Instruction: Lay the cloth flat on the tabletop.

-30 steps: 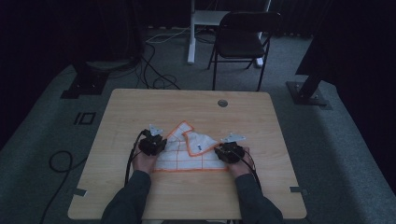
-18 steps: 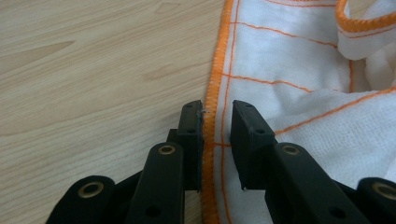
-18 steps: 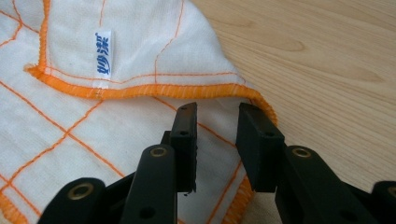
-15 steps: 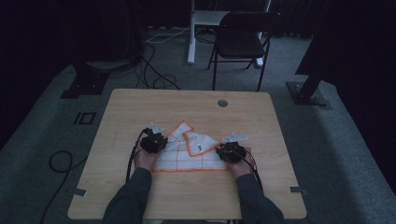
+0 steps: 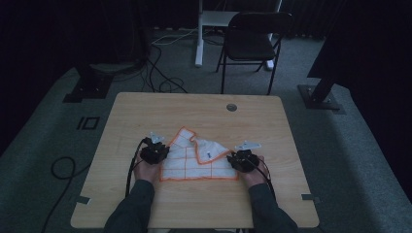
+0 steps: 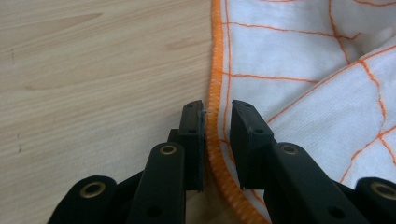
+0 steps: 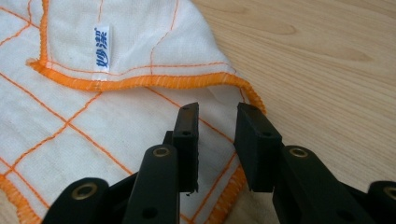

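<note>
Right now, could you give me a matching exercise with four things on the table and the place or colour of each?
Things:
1. cloth
2. left tongs
3. right tongs
4. label

Descriptions:
A. white with blue writing, on the folded flap
B. astride the cloth's left hem
C. white with orange grid and hem
D. over the cloth's right corner

Pairs: 1-C, 2-B, 3-D, 4-A

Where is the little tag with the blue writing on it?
The small white tag sits on the folded-over flap of the white cloth, just above its orange hem, in the right gripper view up and left of the right gripper.
</note>
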`<move>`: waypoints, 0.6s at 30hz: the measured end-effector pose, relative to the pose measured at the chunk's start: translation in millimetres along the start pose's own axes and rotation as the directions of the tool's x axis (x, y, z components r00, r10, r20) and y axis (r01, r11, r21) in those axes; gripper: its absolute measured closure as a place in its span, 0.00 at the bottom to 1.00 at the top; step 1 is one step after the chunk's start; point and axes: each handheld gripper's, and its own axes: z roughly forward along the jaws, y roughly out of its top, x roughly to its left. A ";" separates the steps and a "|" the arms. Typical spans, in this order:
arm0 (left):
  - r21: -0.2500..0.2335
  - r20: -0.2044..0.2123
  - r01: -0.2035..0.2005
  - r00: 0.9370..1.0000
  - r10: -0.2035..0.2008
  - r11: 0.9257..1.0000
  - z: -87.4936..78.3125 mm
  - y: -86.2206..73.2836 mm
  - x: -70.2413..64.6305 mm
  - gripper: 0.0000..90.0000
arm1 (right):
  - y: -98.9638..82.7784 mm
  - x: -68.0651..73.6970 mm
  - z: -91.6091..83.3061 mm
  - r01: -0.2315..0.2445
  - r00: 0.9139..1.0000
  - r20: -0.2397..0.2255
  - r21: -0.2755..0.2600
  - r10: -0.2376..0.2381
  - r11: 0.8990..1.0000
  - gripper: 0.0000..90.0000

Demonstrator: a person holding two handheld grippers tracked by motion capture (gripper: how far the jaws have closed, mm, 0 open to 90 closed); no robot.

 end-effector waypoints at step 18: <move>-0.008 -0.005 -0.037 0.999 0.037 0.999 -0.5 9.4 -7.4 0.83 | 5.2 17.8 -7.5 0.068 0.997 -0.042 -0.035 -0.070 0.997 0.74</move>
